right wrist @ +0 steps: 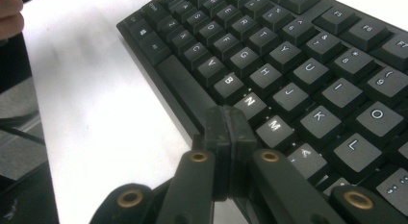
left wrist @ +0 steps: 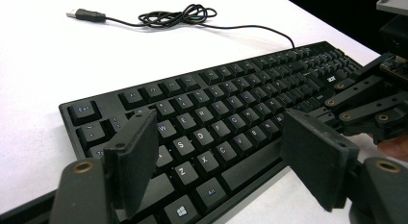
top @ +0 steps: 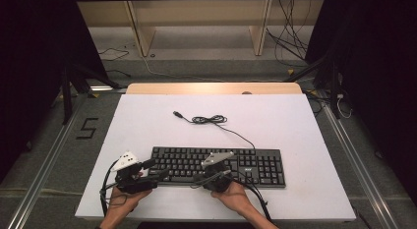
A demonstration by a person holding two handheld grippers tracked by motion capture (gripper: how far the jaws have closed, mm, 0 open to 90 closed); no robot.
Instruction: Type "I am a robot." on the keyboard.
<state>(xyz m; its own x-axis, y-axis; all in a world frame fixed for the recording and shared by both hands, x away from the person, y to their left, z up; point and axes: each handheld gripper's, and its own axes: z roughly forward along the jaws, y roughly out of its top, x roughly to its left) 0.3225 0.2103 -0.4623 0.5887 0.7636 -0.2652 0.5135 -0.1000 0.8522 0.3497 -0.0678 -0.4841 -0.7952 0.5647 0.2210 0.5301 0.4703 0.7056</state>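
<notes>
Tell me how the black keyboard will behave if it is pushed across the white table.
The keyboard looks rigid and lies flat, so it should slide, not tip. A push near one end would probably swing it round. Its loose cable would likely trail floppily behind.

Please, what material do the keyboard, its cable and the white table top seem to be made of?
The keyboard looks like matte black plastic: moulded keycaps with printed white letters and a dull sheen. Its cable seems thin, rubbery and black, since it lies in loose flexible loops and ends in a USB plug. The table top looks like a smooth white matte board; what lies under that surface I cannot tell.
</notes>
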